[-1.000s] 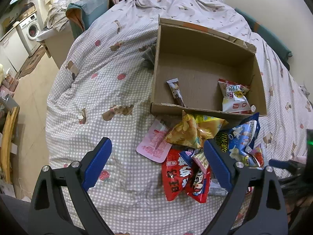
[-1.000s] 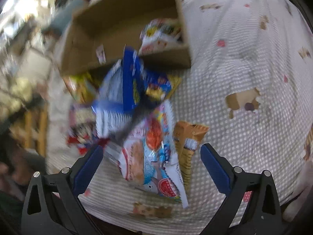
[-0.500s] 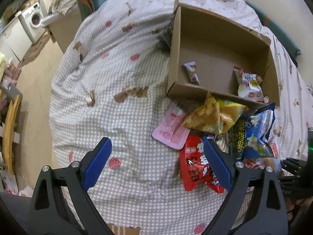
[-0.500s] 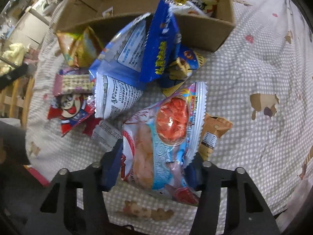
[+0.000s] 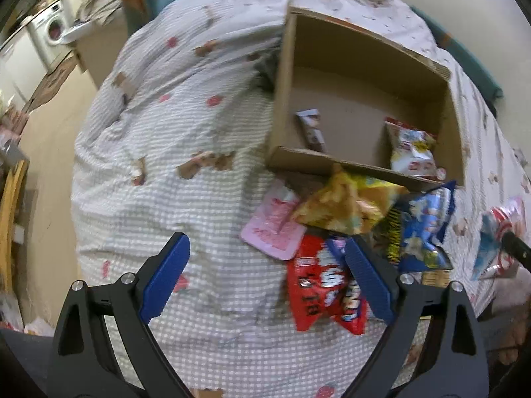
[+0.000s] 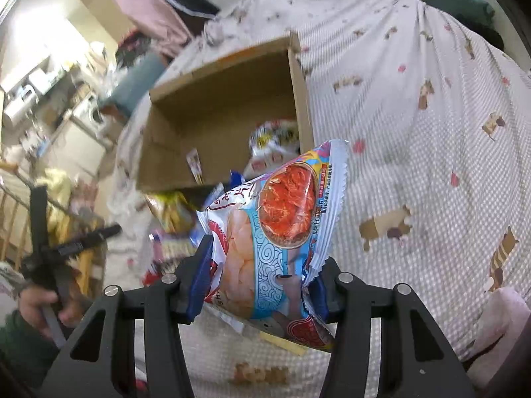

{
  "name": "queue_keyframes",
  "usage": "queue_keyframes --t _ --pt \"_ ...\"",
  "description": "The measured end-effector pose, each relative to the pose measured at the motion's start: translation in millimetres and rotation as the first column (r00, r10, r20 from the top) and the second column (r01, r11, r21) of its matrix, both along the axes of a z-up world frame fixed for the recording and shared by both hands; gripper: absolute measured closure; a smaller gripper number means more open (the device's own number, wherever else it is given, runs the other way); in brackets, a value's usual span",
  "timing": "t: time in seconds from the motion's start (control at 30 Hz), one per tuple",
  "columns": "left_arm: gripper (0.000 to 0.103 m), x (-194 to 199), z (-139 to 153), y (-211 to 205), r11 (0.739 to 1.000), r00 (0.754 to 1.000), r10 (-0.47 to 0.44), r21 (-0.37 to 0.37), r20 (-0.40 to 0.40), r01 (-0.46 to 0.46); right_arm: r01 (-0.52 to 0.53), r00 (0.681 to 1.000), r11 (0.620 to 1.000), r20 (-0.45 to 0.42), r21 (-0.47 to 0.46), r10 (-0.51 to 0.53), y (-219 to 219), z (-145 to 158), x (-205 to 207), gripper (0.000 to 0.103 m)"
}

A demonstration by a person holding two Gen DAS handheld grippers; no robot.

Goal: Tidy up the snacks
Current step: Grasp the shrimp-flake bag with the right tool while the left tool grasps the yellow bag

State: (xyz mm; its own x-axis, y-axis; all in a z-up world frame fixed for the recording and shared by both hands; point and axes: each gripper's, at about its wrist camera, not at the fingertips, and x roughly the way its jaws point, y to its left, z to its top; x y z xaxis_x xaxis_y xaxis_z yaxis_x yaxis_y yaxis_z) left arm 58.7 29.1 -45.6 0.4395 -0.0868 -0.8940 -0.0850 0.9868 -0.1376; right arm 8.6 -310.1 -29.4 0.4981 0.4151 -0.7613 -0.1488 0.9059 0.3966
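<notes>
My right gripper point(image 6: 262, 265) is shut on a blue and white snack bag point(image 6: 282, 219) with a red kimchi picture, held up off the bed. The same bag point(image 5: 497, 242) shows at the right edge of the left wrist view. Beyond it lies the open cardboard box point(image 6: 298, 76), which holds a brown bar point(image 5: 310, 129) and a white snack bag point(image 5: 411, 152). My left gripper point(image 5: 265, 255) hangs open above the bed, with nothing between its fingers. Before the box lie a yellow bag point(image 5: 341, 209), a blue bag point(image 5: 421, 229), a red bag point(image 5: 315, 285) and a pink packet point(image 5: 272, 229).
A checked bedcover point(image 5: 166, 199) with small prints covers the bed. The floor point(image 5: 49, 139) and a washing machine point(image 5: 53, 30) lie off the bed's left side. A person's hand point(image 6: 36, 301) grips the left gripper's handle.
My right gripper has shut on the kimchi snack bag and lifted it off the bed toward the box. The left gripper has stayed open and has hardly moved.
</notes>
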Motion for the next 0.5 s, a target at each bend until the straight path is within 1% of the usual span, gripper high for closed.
queue_keyframes --t 0.1,0.17,0.2,0.27,0.37,0.43,0.47,0.5 --pt "0.01 9 -1 -20 0.997 0.998 -0.066 -0.04 0.001 0.066 0.017 1.0 1.0 -0.01 0.011 -0.017 0 -2 6 0.05" --pt "0.01 19 -3 -39 0.991 0.991 -0.133 -0.034 -0.002 0.133 0.023 0.999 0.999 -0.034 0.03 -0.022 1 -4 12 0.05" --pt "0.01 24 -4 -46 0.989 0.989 -0.148 -0.026 -0.002 0.148 0.029 0.999 0.999 -0.04 0.035 -0.027 1 -5 14 0.05" --pt "0.01 38 -12 -58 0.986 0.986 -0.167 -0.028 -0.023 0.166 0.032 0.999 0.999 -0.042 0.032 -0.03 3 -5 17 0.05" --pt "0.01 54 -28 -67 0.985 0.984 -0.168 -0.046 -0.064 0.165 0.034 0.998 0.999 -0.047 0.037 -0.032 0 -7 22 0.05" --pt "0.01 61 -39 -76 0.978 0.975 -0.204 -0.053 -0.086 0.2 0.037 0.998 0.999 -0.054 0.034 -0.036 -2 -9 26 0.05" --pt "0.01 62 -43 -83 0.97 0.966 -0.243 -0.055 -0.092 0.238 0.042 0.998 0.999 -0.057 0.028 -0.04 -2 -10 26 0.05" --pt "0.01 62 -46 -90 0.963 0.958 -0.27 -0.025 -0.095 0.269 0.043 0.997 0.999 -0.06 0.02 -0.042 -3 -12 29 0.05"
